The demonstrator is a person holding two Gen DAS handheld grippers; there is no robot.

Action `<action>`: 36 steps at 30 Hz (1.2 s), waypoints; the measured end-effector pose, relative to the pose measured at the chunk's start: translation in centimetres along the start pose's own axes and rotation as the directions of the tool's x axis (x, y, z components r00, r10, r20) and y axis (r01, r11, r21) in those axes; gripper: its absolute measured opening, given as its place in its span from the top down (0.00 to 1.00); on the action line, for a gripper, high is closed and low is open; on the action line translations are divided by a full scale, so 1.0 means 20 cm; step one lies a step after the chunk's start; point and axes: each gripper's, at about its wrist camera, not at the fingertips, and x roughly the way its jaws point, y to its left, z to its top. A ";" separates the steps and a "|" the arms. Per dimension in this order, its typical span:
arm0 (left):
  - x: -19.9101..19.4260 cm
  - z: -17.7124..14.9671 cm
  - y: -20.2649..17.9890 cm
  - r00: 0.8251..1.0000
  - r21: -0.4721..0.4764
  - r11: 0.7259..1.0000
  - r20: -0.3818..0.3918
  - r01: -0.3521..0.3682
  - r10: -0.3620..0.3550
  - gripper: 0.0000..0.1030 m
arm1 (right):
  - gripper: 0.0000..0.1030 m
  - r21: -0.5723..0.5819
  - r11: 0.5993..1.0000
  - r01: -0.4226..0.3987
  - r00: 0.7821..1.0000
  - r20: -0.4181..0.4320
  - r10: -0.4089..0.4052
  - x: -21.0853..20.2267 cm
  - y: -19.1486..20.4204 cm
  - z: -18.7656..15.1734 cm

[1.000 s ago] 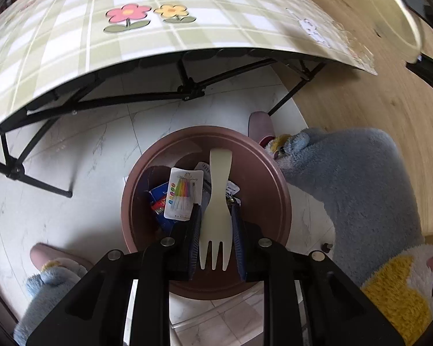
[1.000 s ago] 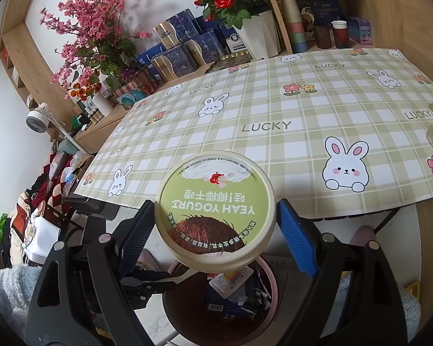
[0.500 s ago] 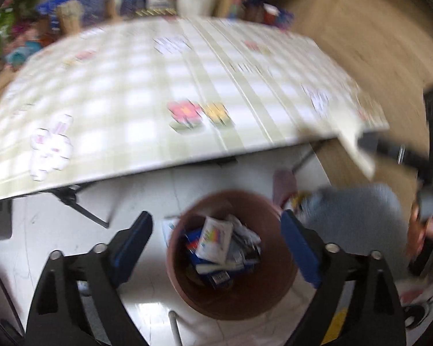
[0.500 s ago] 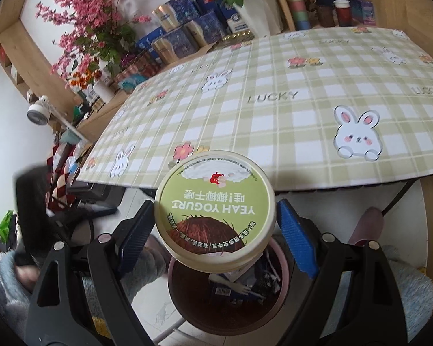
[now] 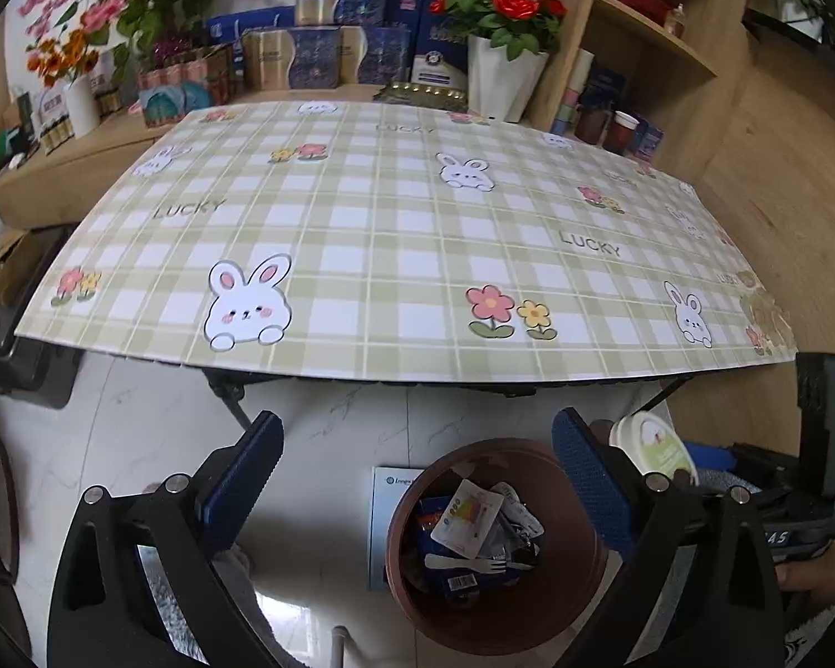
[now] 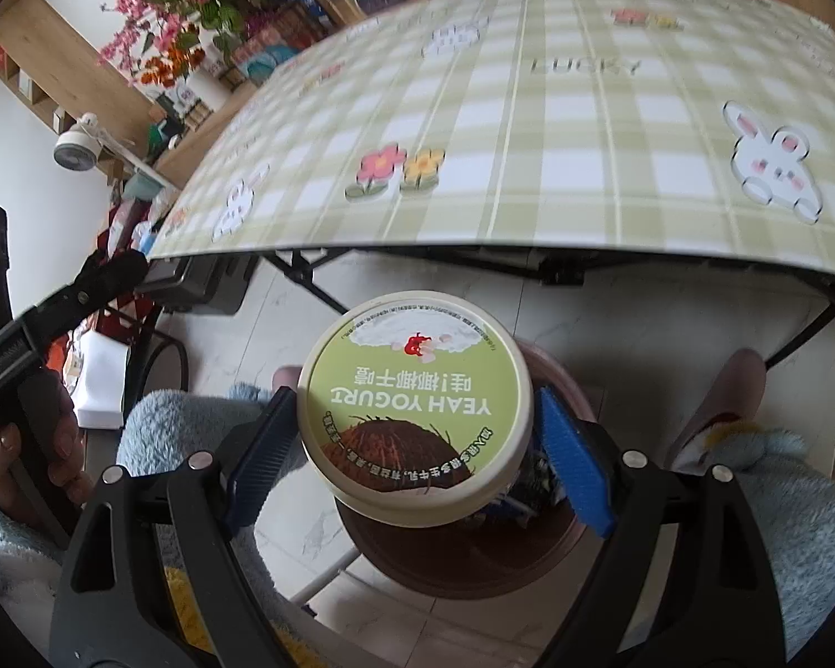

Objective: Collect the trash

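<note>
Trash fills the bottom of the brown bin (image 5: 498, 545) in your left wrist view: wrappers, a small card with coloured stripes, and a pale plastic fork (image 5: 473, 563) lying across the pile. Your left gripper (image 5: 414, 495) is spread wide and opening, its 2 blue pads far apart with nothing between them, and it sits above and a little left of the bin. The checked tablecloth (image 5: 395, 245) shows no litter anywhere in this view, so the table looks cleared as far as you can see. At the right edge, the yogurt tub (image 5: 654, 445) is partly hidden behind the gripper arm. In your right wrist view, your right gripper (image 6: 414, 440) clamps that yogurt tub (image 6: 414, 403) by its sides, green lid facing the camera, directly over the bin (image 6: 462, 551), whose rim shows beneath and behind it. Judging from this, 1 item remains: release the tub into the bin and the collecting appears finished, unless litter lies outside both views.
</note>
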 end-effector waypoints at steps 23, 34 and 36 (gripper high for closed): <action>-0.11 0.07 0.04 0.993 -0.005 0.999 0.103 -0.050 0.050 0.08 | 0.06 -0.049 0.990 0.129 0.979 0.164 -0.119 -0.30 0.07 0.21; -0.46 0.39 -0.05 0.942 0.040 0.996 0.332 -0.077 0.059 0.08 | 0.06 -0.158 0.950 0.268 0.877 0.448 -0.173 -0.77 0.24 0.46; -0.52 0.44 -0.06 0.929 0.040 0.996 0.366 -0.084 0.063 0.07 | 0.06 -0.168 0.943 0.286 0.858 0.483 -0.174 -0.84 0.28 0.48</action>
